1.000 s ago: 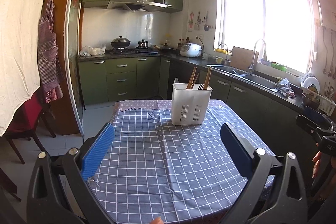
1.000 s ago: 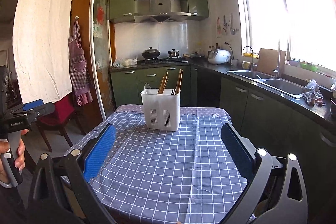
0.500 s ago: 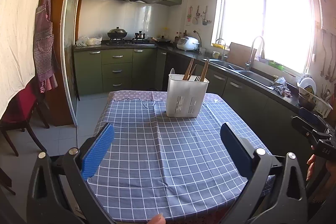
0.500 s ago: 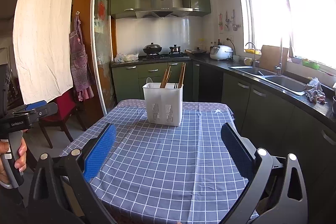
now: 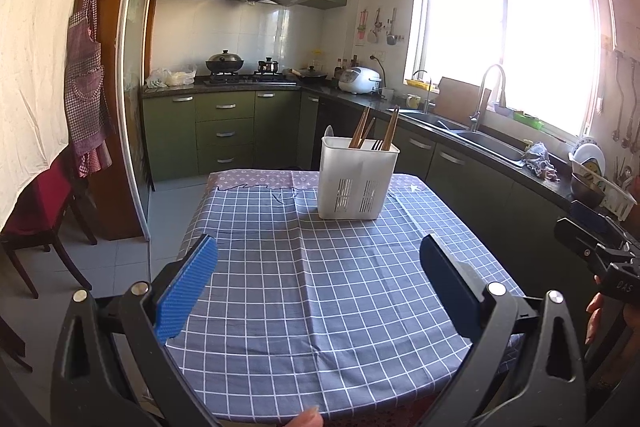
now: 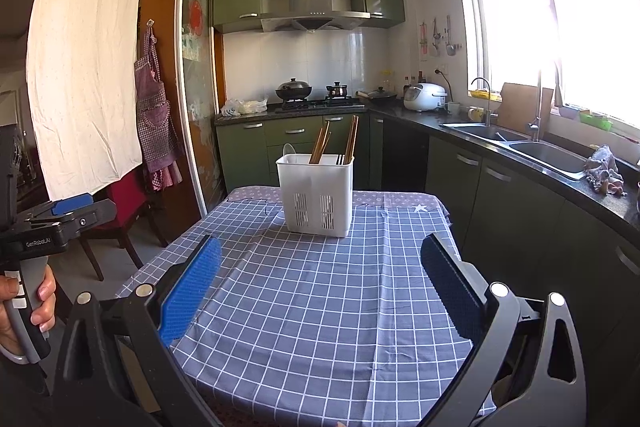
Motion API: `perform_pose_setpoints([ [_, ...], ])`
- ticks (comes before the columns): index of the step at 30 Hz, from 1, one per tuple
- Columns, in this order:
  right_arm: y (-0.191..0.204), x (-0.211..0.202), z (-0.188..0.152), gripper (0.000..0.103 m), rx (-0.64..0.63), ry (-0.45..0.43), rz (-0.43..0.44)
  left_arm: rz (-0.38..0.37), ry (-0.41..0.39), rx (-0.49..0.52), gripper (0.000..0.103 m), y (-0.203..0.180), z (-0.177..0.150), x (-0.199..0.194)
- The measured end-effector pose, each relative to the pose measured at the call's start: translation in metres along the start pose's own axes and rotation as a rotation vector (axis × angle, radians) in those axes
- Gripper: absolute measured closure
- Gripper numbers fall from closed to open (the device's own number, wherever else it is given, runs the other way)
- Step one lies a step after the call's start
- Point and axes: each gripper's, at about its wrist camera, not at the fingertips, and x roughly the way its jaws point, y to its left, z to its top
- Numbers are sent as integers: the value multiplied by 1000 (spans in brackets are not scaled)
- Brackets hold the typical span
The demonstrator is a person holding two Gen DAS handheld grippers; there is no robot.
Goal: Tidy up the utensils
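A white slotted utensil holder stands upright at the far end of the table, also in the right wrist view. Wooden chopsticks and a spoon stick up out of it; the chopsticks show in the right wrist view too. My left gripper is open and empty, held above the near part of the table. My right gripper is open and empty, also well short of the holder. Each gripper shows at the edge of the other's view.
The table carries a blue checked cloth. Green cabinets and a dark counter with a sink run along the right. A stove with pots stands at the back. A red chair stands at the left.
Both grippers have pulled back and risen a little, so the holder looks smaller and farther. Both stay open and empty.
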Motion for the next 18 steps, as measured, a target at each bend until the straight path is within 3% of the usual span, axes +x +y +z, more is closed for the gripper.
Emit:
perform_pose_setpoints([
  [18,1,6,-3,5,1,12,9,19,6,26,7,-2,-2,-1],
])
